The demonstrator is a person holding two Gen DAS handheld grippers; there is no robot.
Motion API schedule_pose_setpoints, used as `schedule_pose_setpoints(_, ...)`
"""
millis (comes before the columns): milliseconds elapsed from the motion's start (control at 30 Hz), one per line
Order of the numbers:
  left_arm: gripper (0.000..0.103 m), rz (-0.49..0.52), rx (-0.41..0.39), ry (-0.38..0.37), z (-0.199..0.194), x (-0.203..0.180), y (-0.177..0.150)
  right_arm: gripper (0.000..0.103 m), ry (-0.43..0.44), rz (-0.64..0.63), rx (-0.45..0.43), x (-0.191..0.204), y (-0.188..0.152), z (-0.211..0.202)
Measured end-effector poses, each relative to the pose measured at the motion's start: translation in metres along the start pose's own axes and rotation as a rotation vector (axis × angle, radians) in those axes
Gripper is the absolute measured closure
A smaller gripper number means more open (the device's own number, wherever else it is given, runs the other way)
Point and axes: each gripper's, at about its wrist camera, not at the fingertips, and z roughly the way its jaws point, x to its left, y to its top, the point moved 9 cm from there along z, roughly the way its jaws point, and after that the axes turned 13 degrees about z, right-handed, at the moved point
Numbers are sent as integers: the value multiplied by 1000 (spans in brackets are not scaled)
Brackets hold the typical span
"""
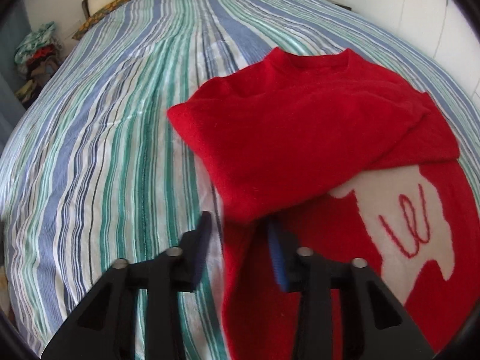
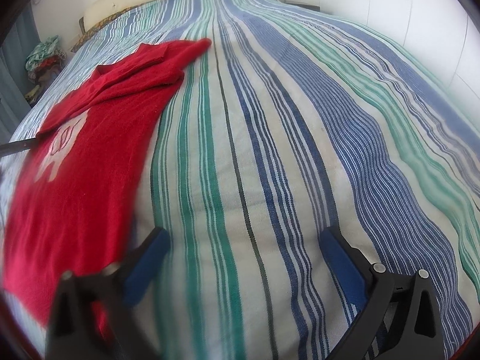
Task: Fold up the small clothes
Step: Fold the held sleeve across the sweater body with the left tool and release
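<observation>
Left gripper point(image 1: 240, 225) jaws parted, nothing gripped, at red sweater's point(image 1: 300, 138) folded-over sleeve edge to set the fold; right gripper point(image 2: 240, 258) wide open, idle over striped bedspread point(image 2: 300, 120).

1. The left gripper point(image 1: 240, 228) points steeply downward, tilted forward.
2. Its jaws stand partly apart, with a clear gap between the two blue pads point(image 1: 202, 240).
3. The right gripper point(image 2: 244, 240) also points steeply downward.
4. Its jaws are spread wide, much wider than the left pair.
5. Both black finger point(image 2: 387, 294) linkages are visible, with their pivot pins showing.
</observation>
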Motion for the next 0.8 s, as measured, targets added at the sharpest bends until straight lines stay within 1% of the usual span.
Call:
schedule_pose_setpoints(33,97,-65,-12,19,1,11,-5,2,-1,0,-1,0,0,0)
schedule_pose_setpoints(67,98,-130,-36,17,-1,19,-13,2,-3,-1,-2,1,0,1)
schedule_pose_setpoints(100,98,-169,-48,12,-3,25,-22,2,-4,-3,-3,1,0,1)
schedule_pose_setpoints(133,98,-184,-57,3,-4,28,-29,2,-5,-4,-4,1,0,0)
schedule_pose_setpoints(200,98,-178,-55,-7,-4,27,-39,2,-3,-5,-5,1,-1,-1)
schedule_pose_setpoints(267,98,-184,-48,-13,-2,26,-38,2,-5,-6,-4,0,-1,0)
schedule_pose_setpoints(333,97,-217,-30,-42,2,28,-38,1,-11,-11,-4,1,-1,1)
schedule_pose_setpoints(400,94,-247,-21,-75,5,30,-41,1,-15,-14,-4,1,-1,1)
schedule_pose_setpoints(500,91,-257,-8,-115,2,30,-42,1,-11,-14,-5,1,-1,2)
schedule_pose_setpoints(600,80,-235,20,-119,-10,32,-49,1,-15,-19,-7,2,-2,2)
schedule_pose_setpoints(633,72,-235,27,-117,-15,34,-54,1,-15,-19,-7,2,-2,2)
schedule_pose_setpoints(667,60,-236,29,-112,-23,36,-60,1,-15,-19,-6,2,-2,2)
schedule_pose_setpoints(700,53,-238,30,-104,-30,39,-65,1,-14,-18,-5,2,-2,1)
schedule_pose_setpoints(733,41,-241,35,-87,-37,41,-73,1,-14,-18,-4,2,-1,1)
schedule_pose_setpoints(767,38,-243,36,-80,-45,43,-80,1,-14,-17,-4,2,-2,1)
schedule_pose_setpoints(800,38,-247,36,-83,-53,44,-87,1,-14,-18,-4,2,-2,1)
